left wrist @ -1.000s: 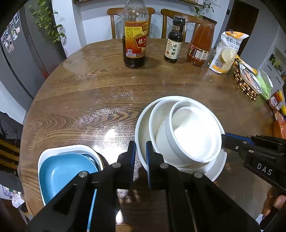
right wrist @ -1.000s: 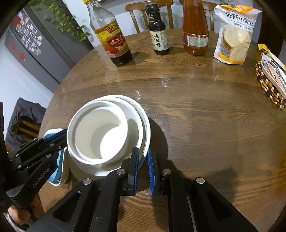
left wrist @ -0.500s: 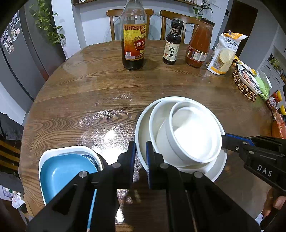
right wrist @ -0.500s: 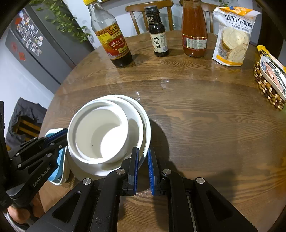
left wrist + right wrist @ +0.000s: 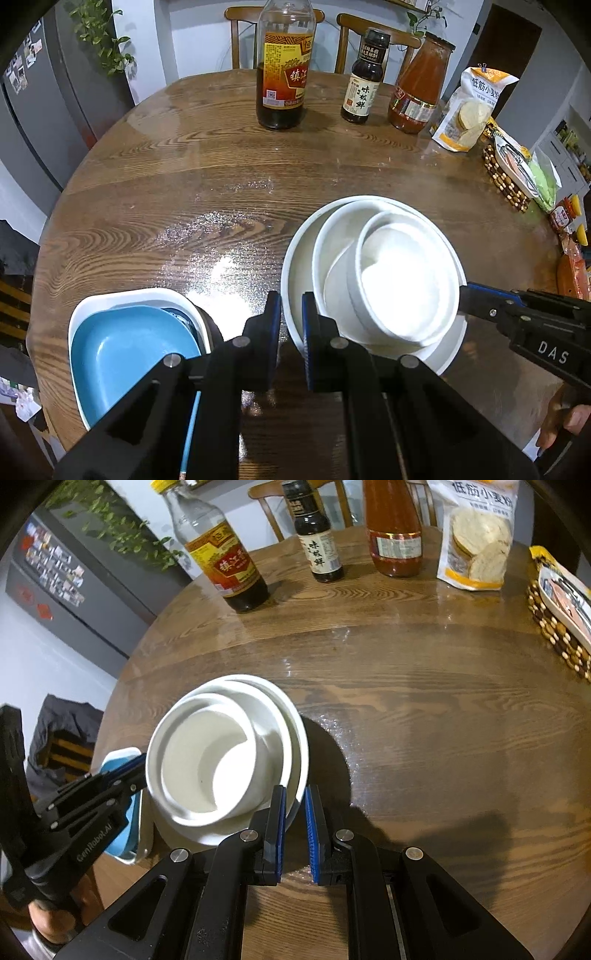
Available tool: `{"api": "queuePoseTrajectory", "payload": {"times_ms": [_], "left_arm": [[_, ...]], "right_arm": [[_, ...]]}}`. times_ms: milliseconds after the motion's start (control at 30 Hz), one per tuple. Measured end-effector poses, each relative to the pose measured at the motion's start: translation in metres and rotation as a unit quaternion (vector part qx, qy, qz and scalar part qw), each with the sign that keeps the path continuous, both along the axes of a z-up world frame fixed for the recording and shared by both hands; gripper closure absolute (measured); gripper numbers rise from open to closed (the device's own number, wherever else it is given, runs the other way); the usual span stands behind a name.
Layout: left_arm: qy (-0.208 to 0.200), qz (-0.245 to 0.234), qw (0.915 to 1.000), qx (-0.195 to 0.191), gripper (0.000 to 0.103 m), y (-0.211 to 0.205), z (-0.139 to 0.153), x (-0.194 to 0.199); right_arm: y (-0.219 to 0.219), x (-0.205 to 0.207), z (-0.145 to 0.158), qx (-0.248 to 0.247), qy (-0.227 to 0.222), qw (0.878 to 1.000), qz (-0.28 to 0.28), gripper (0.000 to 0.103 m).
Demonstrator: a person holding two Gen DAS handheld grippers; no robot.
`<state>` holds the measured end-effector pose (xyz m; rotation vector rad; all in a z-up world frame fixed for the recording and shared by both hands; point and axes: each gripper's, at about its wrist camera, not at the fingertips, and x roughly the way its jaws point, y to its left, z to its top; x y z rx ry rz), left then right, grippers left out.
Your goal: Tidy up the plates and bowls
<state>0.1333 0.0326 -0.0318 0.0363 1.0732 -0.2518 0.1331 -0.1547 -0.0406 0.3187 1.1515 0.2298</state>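
Note:
A stack of white dishes stands on the round wooden table: a small white bowl (image 5: 402, 273) inside a wider white bowl (image 5: 332, 236), on a white plate (image 5: 295, 258). My left gripper (image 5: 291, 325) is shut on the plate's near-left rim. My right gripper (image 5: 293, 808) is shut on the same plate's (image 5: 299, 738) opposite rim; the small bowl (image 5: 207, 760) shows there too. A blue square dish (image 5: 125, 354) lies inside a white square dish (image 5: 110, 297) at the near left edge.
At the table's far side stand a vinegar bottle (image 5: 282, 74), a small dark sauce bottle (image 5: 364, 81) and a red sauce bottle (image 5: 417, 96). A flour bag (image 5: 471, 110) and a beaded basket (image 5: 506, 181) sit at the right. Two chairs stand behind.
Both grippers and the stack of white dishes have drawn slightly back toward the near edge; the far bottles look a little further off. The grips have not changed.

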Motion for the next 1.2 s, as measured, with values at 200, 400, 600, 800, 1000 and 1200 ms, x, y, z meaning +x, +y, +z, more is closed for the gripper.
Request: {"api": "queuePoseTrajectory", "payload": {"times_ms": [200,400,600,800,1000,1200], "left_arm": [[0.017,0.007,0.9998,-0.010,0.094,0.005,-0.004,0.003],[0.029,0.020,0.9991,-0.022,0.089,0.010,-0.004,0.006],[0.039,0.019,0.9987,-0.026,0.091,0.011,-0.005,0.011],[0.071,0.018,0.9949,-0.069,0.095,0.020,-0.009,0.020],[0.082,0.019,0.9930,-0.082,0.100,0.019,-0.010,0.021],[0.094,0.035,0.9906,-0.093,0.095,0.024,-0.010,0.024]], "right_arm": [[0.001,0.008,0.003,-0.022,0.007,0.999,-0.028,0.090],[0.011,0.025,-0.004,-0.073,0.034,0.996,-0.022,0.089],[0.013,0.032,-0.010,-0.050,0.035,0.998,-0.002,0.090],[0.013,0.031,-0.008,-0.041,0.029,0.999,0.011,0.092],[0.010,0.029,-0.008,-0.029,0.028,0.999,0.011,0.092],[0.009,0.028,-0.010,-0.018,0.034,0.999,0.009,0.092]]}}
